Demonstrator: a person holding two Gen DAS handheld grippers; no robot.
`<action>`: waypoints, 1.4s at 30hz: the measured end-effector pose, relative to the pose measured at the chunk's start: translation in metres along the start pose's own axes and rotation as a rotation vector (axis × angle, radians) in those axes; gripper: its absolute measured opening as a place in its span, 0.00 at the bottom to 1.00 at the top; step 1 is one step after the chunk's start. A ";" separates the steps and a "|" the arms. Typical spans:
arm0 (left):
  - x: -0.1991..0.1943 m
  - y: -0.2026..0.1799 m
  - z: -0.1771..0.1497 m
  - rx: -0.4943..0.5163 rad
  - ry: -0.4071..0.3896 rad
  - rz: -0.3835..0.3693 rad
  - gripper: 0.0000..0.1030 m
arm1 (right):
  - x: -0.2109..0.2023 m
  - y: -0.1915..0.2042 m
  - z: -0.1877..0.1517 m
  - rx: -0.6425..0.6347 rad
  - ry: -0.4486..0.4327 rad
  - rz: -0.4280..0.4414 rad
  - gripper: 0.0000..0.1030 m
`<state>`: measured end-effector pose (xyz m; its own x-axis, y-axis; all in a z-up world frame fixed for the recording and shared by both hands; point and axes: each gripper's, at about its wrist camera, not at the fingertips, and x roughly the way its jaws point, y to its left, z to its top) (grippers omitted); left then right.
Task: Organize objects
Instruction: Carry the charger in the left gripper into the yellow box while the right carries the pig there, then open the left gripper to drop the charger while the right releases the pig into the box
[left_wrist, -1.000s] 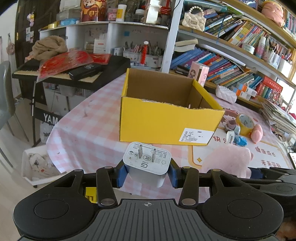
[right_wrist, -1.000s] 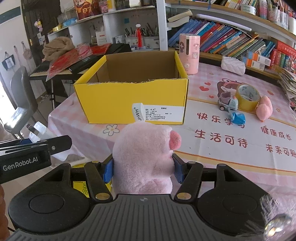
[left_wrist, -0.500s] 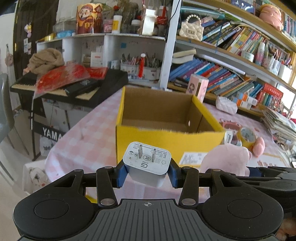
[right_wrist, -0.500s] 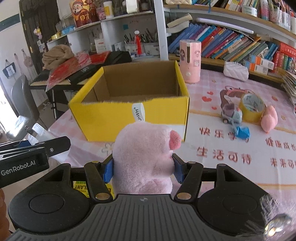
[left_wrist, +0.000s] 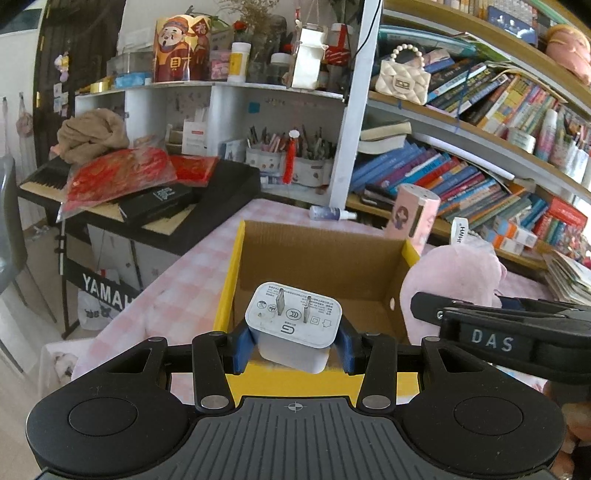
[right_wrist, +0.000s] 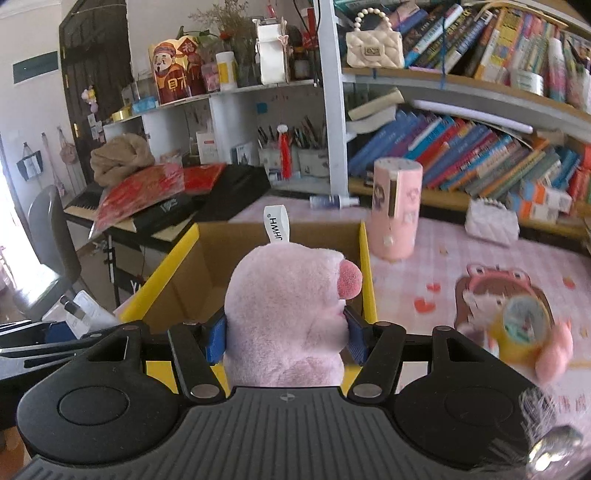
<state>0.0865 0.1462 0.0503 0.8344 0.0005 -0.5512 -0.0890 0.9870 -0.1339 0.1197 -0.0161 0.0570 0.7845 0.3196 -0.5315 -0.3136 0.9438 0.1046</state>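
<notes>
Hovering above the open yellow box (left_wrist: 317, 280), left tongs (left_wrist: 293, 341) clamped a white charger (left_wrist: 293, 325); right tongs (right_wrist: 284, 332) clamped a pink plush (right_wrist: 288, 317) beside the pink canister (right_wrist: 395, 210).

Left claw (left_wrist: 293, 345) grips charger (left_wrist: 293, 325) over yellow box (left_wrist: 229, 280).

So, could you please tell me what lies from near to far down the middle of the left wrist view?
Left gripper shut on the white charger → yellow cardboard box → small spray bottle → pen holders.

Pink checked table (right_wrist: 480, 251) bears yellow box (left_wrist: 227, 280); pink canister (right_wrist: 397, 210); tape roll (right_wrist: 521, 328).
</notes>
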 end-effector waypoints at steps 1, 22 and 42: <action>0.005 -0.002 0.002 0.000 0.001 0.006 0.42 | 0.007 -0.002 0.003 -0.005 -0.001 0.002 0.57; 0.090 -0.022 -0.002 0.129 0.143 0.177 0.42 | 0.113 -0.011 -0.003 -0.310 0.145 0.077 0.57; 0.107 -0.043 -0.004 0.244 0.153 0.215 0.42 | 0.135 -0.015 0.003 -0.492 0.217 0.083 0.57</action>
<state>0.1776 0.1034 -0.0067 0.7176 0.2066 -0.6651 -0.1058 0.9762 0.1891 0.2313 0.0134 -0.0138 0.6338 0.3176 -0.7053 -0.6244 0.7482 -0.2242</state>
